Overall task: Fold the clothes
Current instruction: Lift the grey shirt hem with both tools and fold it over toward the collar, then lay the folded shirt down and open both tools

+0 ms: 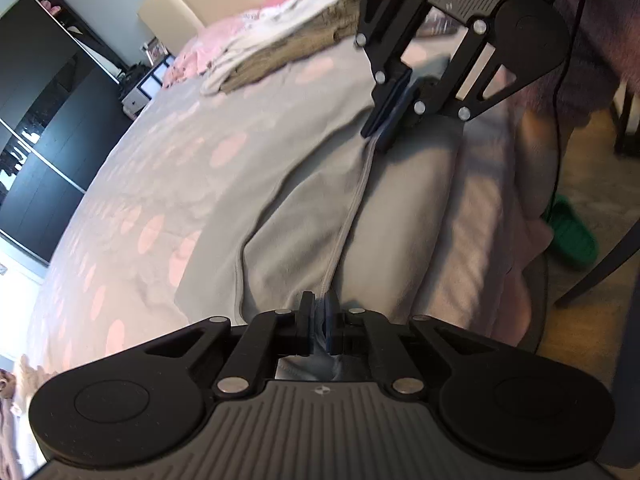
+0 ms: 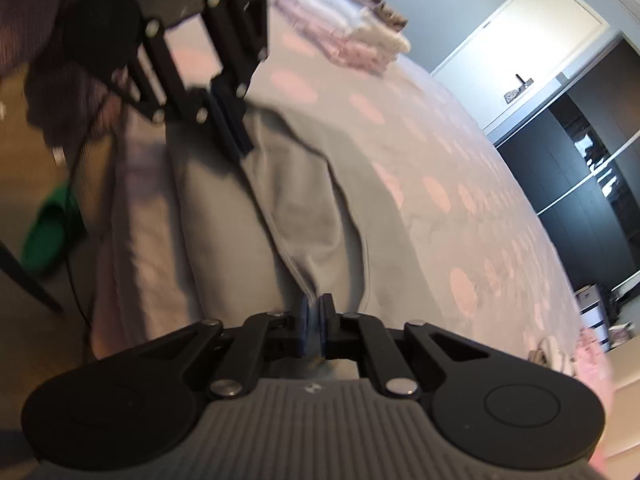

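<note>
Both angled down over the bed's near edge, facing each other. Left black two-finger gripper [image 1: 319,312] clamped tight on the hem of the plain grey fabric garment [image 1: 304,216]; right black gripper [image 2: 314,312] pinching the same hem further along. Lying flat on grey pink-dotted bedspread [image 1: 168,168].

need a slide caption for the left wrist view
Both hand-held grippers, left and right, shut on the hem of a grey garment on a pink-dotted bedspread.
</note>
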The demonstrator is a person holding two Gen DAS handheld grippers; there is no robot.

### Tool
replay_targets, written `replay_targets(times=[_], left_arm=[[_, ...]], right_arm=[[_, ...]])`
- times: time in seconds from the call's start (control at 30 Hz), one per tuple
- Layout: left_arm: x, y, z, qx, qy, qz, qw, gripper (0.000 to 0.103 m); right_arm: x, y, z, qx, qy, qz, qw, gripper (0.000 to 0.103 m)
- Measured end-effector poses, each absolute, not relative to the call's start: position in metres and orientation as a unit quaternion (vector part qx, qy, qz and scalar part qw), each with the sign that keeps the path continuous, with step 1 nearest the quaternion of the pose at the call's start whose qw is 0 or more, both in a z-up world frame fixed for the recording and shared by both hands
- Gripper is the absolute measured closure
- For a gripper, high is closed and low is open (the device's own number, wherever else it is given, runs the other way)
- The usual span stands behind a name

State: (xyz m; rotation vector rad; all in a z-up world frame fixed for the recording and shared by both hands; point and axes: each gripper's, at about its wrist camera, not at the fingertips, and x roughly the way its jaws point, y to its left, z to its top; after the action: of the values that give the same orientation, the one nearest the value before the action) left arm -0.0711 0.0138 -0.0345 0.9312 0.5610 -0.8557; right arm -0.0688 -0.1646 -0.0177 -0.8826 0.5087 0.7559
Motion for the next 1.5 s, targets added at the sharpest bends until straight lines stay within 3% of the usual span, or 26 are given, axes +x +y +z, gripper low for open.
replay_targets(times=[0.3,0.53,0.73,1.07,1.5], left_arm=[[-0.067,0.02,-0.042,0.411,0.32,-0.407,0.75,0.101],[-0.061,0.033,-0.021,0.332,0.34,-0.412,0.777,0.1],[-0.045,0.042,0.014,0.228,0.329,-0.418,0.815,0.09],[0.037,0.046,0.007,-0.003,0.376,-0.264,0.888,0.089],[0.065,0.05,-0.048,0.0,0.429,-0.235,0.872,0.089]], right_arm=[[-0.07,-0.171,-0.03,-0.379,0.296,0.372,0.794,0.096],[-0.086,-0.183,-0.007,-0.334,0.291,0.374,0.815,0.087],[-0.083,-0.192,0.018,-0.271,0.27,0.35,0.855,0.087],[-0.006,-0.185,0.027,-0.105,0.315,0.187,0.924,0.087],[0.043,-0.193,-0.03,-0.015,0.418,0.147,0.897,0.087]])
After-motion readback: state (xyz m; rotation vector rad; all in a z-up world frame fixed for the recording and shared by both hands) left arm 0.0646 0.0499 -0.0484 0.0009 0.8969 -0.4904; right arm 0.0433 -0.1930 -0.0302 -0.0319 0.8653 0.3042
